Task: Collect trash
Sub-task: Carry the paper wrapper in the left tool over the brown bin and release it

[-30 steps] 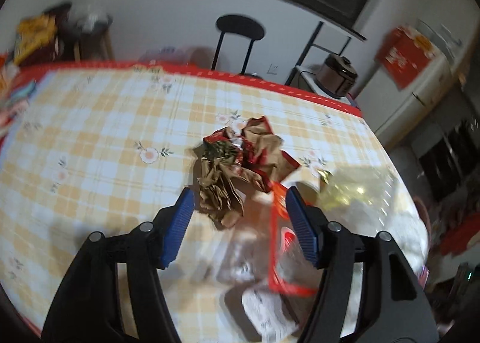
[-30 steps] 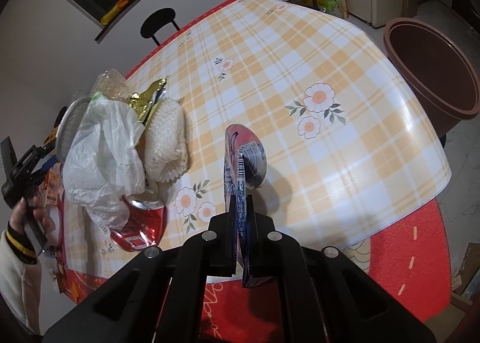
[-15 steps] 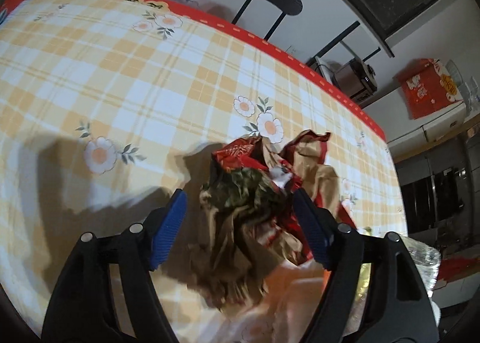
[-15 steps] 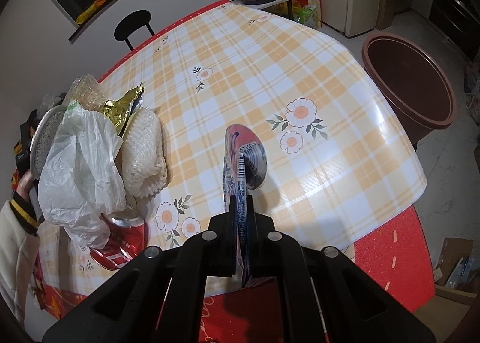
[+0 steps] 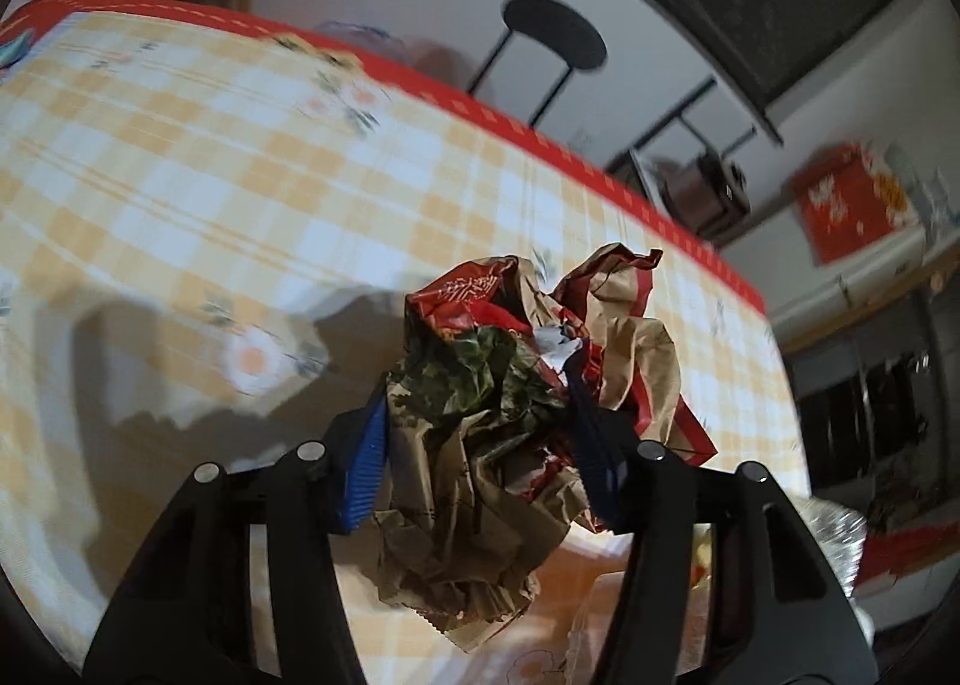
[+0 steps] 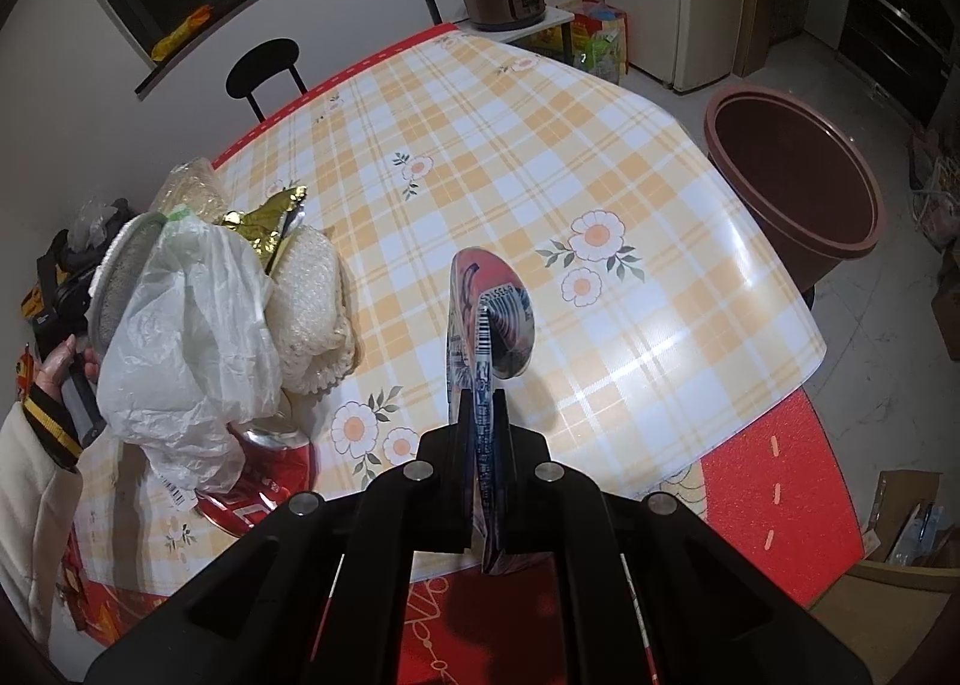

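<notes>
Our left gripper (image 5: 477, 433) fingers are closing around the paper wad (image 5: 498, 415) at frame centre; our right gripper (image 6: 480, 415) clamps a wrapper (image 6: 489, 319). Next: lift the wad, then bin (image 6: 792, 175) both.

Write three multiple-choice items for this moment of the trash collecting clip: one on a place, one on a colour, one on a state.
1. Where is the brown bin?
A. on the table
B. on the floor past the table's edge
C. on the stool

2. What colour are the left gripper's pads?
A. blue
B. yellow
C. white

3. What is the right gripper doing?
A. standing open and empty
B. shut on a flat printed wrapper
C. holding a can

Key: 1 B, the bin stands on the floor tiles beside the table. 2 A, ribbed blue pads flank the crumpled paper bag. 3 B, the wrapper sticks out edge-on from the shut jaws.
</notes>
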Tool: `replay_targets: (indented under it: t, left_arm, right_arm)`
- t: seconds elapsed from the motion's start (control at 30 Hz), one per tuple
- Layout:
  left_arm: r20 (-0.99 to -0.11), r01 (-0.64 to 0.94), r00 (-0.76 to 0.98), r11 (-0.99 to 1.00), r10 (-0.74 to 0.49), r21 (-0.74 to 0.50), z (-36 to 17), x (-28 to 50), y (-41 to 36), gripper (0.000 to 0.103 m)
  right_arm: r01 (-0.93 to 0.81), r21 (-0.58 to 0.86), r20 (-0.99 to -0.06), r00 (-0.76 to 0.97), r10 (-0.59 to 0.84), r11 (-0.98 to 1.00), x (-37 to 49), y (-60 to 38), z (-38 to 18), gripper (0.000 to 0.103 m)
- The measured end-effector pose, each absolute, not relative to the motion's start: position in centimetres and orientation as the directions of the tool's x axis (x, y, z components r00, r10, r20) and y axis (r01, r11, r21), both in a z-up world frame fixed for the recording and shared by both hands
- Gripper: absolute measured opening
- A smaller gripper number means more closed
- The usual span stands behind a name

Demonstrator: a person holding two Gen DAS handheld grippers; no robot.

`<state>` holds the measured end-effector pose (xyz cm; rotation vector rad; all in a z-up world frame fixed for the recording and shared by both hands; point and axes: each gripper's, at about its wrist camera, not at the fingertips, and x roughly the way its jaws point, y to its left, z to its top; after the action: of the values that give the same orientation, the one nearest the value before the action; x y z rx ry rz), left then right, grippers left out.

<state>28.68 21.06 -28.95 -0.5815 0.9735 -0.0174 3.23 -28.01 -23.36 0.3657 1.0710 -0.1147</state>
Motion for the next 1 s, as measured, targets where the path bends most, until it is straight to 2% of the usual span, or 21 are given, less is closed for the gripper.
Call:
replay_targets:
  t: [0.13,0.5,0.73,1.0]
  left_arm:
    - [-0.743,-0.255,0.629,0.842,-0.229,-0.475,-25.8,26.2,23.4,0.056]
    - [-0.711,-0.335,0.698,0.840,-0.084,-0.427,-18.5,12.3,27.2,0.056]
    - [-0.692,-0.279,0.718,0.880,-0.075,-0.385,-16.2,6.8,25.1,0.056]
    - [-0.698,-0.228,0.709,0.903,-0.102,-0.364,-15.4,4.8,19.3,0.056]
  right_arm:
    - [0.251,0.248,-0.859,0.503,0.093,0.936,2.9,-27.1,-22.4,0.006]
    - [0.186,0.313,-0.795,0.587,0.150,0.931,2.0,-24.5,-20.0,0.006]
    - [0.152,0.328,-0.759,0.629,0.165,0.932,0.7,-23.8,-18.8,0.006]
    - [0.108,0.354,-0.738,0.642,0.206,0.929,0.2,-26.6,-18.9,0.006]
